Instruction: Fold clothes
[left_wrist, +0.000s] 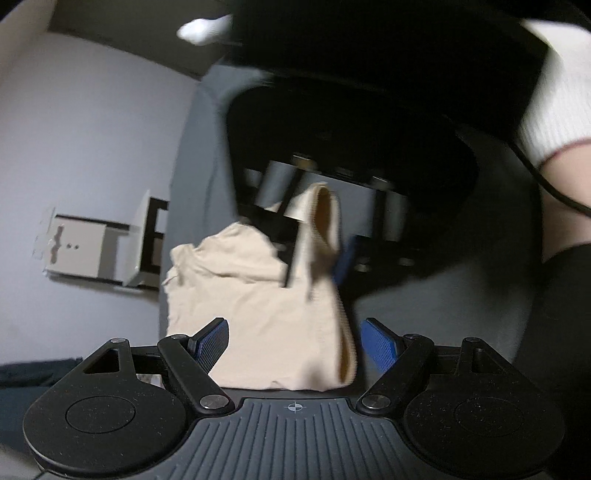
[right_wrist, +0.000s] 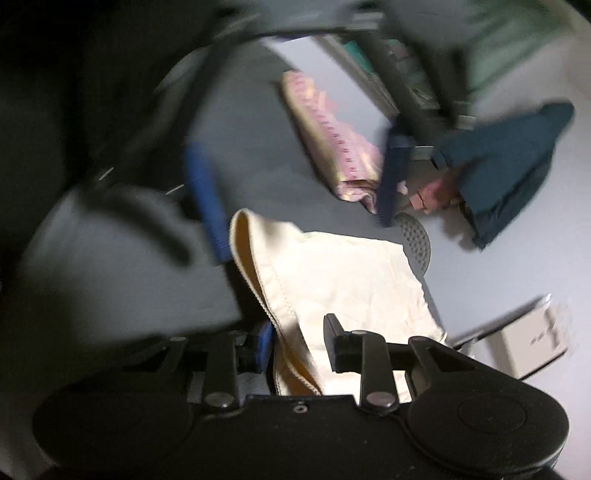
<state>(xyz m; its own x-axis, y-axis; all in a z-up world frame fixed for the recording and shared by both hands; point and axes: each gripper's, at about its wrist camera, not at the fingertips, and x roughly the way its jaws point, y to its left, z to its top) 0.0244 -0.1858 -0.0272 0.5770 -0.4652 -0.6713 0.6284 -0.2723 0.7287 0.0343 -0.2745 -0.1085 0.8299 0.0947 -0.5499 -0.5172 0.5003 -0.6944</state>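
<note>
a grey surface (right_wrist: 258, 155) fills a dim, blurred room. a cream garment (left_wrist: 258, 295) lies on it between two grippers that face each other. the left gripper (left_wrist: 295, 343) stands wide open, holding nothing, the cloth just ahead between its blue pads. the right gripper (right_wrist: 295, 343) looks partly open with the ribbed hem running between its fingers; whether it pinches is unclear. a folded pink cloth (right_wrist: 328, 136) and a dark teal garment (right_wrist: 513, 162) lie beyond, towards the far edge.

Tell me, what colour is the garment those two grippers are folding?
Cream, almost beige, with a darker tan inside its ribbed collar. The garment shows best in the right wrist view.
</note>
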